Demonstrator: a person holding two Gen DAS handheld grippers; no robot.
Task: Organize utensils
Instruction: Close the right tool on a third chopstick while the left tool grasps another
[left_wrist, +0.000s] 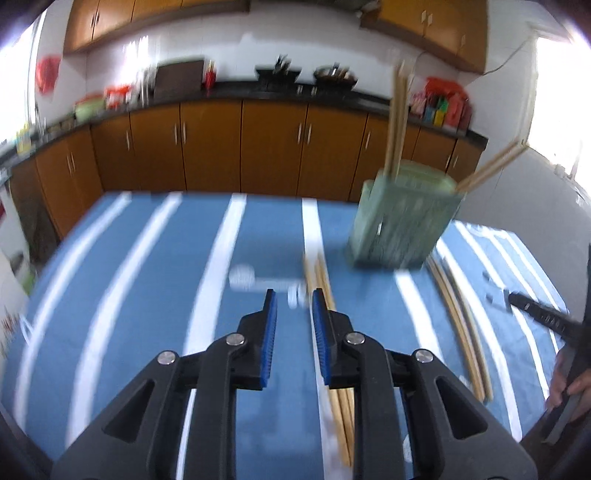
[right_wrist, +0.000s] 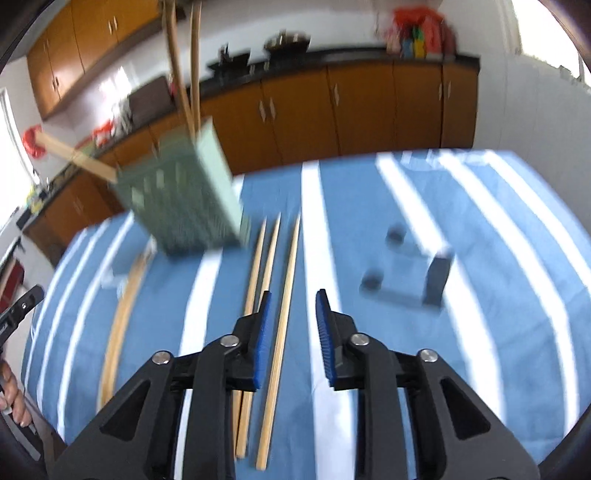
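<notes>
A green slotted utensil holder (left_wrist: 402, 218) (right_wrist: 184, 206) stands on the blue striped cloth with wooden chopsticks (left_wrist: 397, 118) (right_wrist: 194, 74) sticking out of it. My left gripper (left_wrist: 293, 299) hovers open over the cloth. A blurred silvery utensil (left_wrist: 242, 277) lies just beyond its tips, and loose chopsticks (left_wrist: 321, 277) run under its right finger. My right gripper (right_wrist: 293, 299) is open too. One loose chopstick (right_wrist: 284, 325) lies on the cloth between its jaws without touching the pads, and two more (right_wrist: 258, 266) lie beside the left finger.
Another chopstick pair (left_wrist: 458, 321) (right_wrist: 122, 321) lies on the cloth between the two grippers. A dark grey stand (right_wrist: 436, 277) sits to the right. Brown cabinets (left_wrist: 273, 147) and a cluttered counter run behind the table. A hand (left_wrist: 576, 384) shows at the edge.
</notes>
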